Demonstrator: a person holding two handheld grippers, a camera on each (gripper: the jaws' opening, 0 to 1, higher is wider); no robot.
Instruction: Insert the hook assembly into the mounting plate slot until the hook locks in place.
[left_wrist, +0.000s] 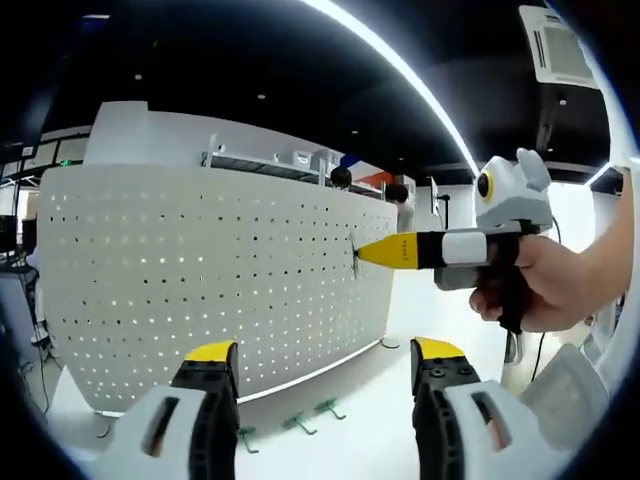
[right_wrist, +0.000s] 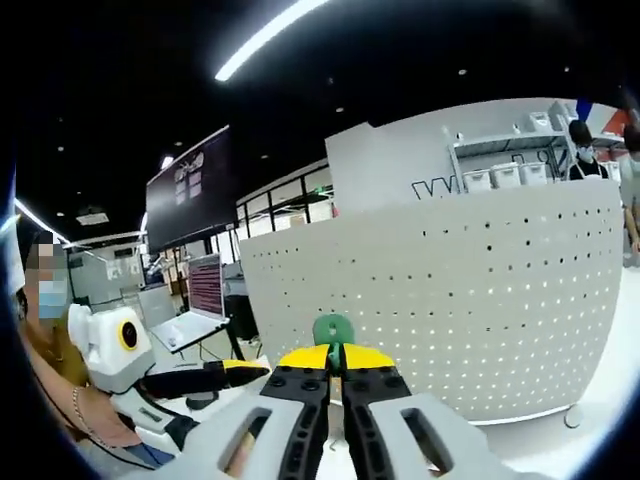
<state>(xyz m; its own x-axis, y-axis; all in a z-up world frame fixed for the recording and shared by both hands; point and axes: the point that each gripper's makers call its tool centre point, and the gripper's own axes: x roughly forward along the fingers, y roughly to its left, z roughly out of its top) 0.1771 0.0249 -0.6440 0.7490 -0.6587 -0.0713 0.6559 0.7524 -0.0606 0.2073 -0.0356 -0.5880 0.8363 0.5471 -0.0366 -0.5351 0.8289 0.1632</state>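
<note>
Right now the white pegboard (left_wrist: 215, 270) is standing upright on the white table (left_wrist: 370, 410), and everything else is best placed against it. In the left gripper view, the left gripper (left_wrist: 325, 365) is hovering in front of the board's lower edge with its yellow-tipped jaws standing wide apart and nothing between them. Just below the board's bottom rim, three small green hooks (left_wrist: 300, 423) are lying loose on the table, close to the board's foot.

Coming in from the right of that same view, the right gripper (left_wrist: 372, 252) is reaching level toward the board's face, held by a person's hand (left_wrist: 535, 285). Its yellow tips are pressed together and are meeting the board near its right end, where a small dark piece is sitting against the perforated surface; whether that piece is seated in a hole is too small to tell.

In the right gripper view, the right gripper (right_wrist: 334, 352) is showing its jaws closed tight on a green hook (right_wrist: 332, 329), whose rounded head is sticking up just above the yellow tips, directly in front of the pegboard (right_wrist: 470, 300). To the left of the board in this view, the left gripper (right_wrist: 215, 372) is lying low and pointing toward the board, well short of it.
</note>
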